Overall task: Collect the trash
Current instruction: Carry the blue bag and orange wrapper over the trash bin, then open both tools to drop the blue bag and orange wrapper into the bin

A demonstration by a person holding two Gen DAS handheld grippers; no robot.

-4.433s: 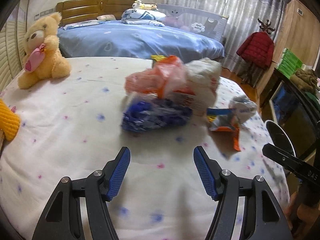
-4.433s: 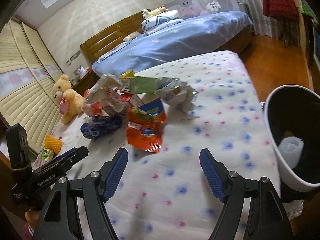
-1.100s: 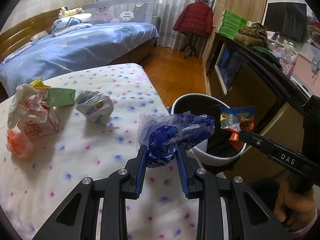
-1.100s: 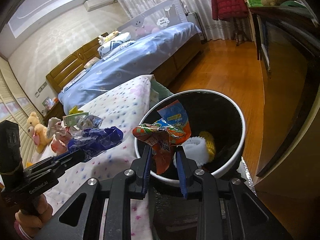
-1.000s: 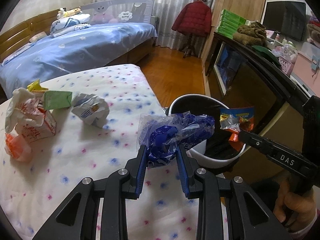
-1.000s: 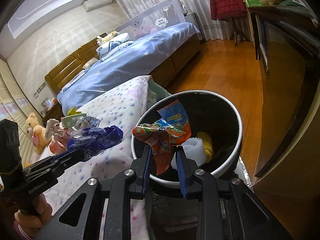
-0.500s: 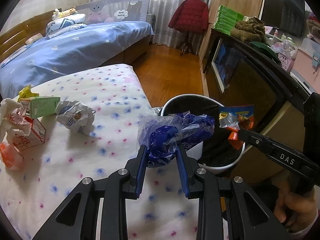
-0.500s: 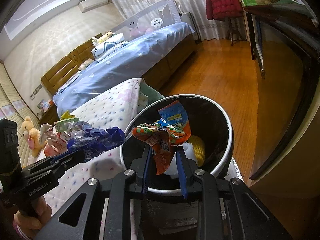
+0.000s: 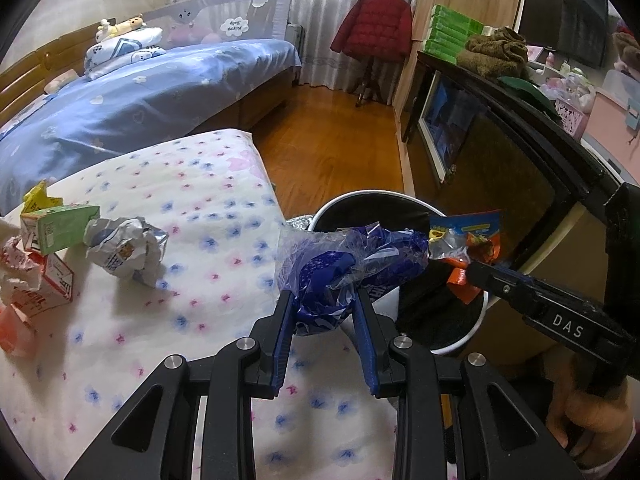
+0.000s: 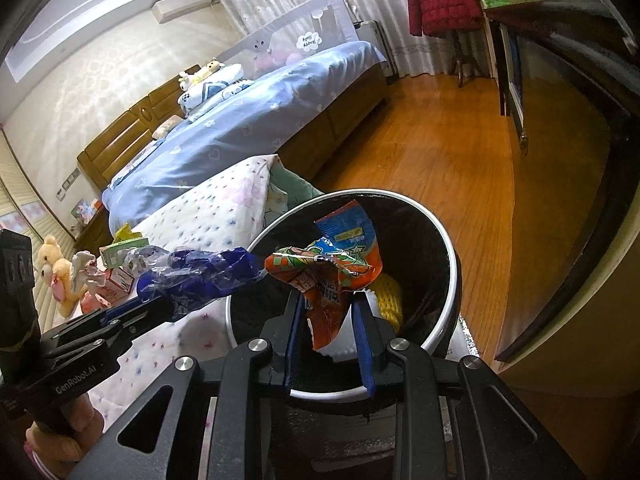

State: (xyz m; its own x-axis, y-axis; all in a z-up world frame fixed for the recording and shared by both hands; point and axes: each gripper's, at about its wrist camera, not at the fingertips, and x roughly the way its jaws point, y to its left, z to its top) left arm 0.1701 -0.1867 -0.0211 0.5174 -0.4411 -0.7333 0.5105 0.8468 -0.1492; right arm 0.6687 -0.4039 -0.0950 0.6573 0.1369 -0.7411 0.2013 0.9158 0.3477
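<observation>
1. The left gripper (image 9: 325,300) pinches a crumpled blue plastic bag (image 9: 352,260); its long axis points toward 2 o'clock, over the rim of the round white-rimmed black bin (image 9: 360,196).
2. The right gripper (image 10: 329,312) pinches an orange snack wrapper (image 10: 332,276), long axis toward 12 o'clock, above the bin's mouth.

Two wrist fisheyes angled downward, close, both sharing the bin (image 9: 476,332) (image 10: 452,264)

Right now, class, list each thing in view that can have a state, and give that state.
Left gripper: shut on the blue plastic bag.
Right gripper: shut on the orange snack wrapper, above the bin.
Trash bin: open, partly filled.
Crumpled paper: lying on the bed cover.
Green carton: lying on its side.
</observation>
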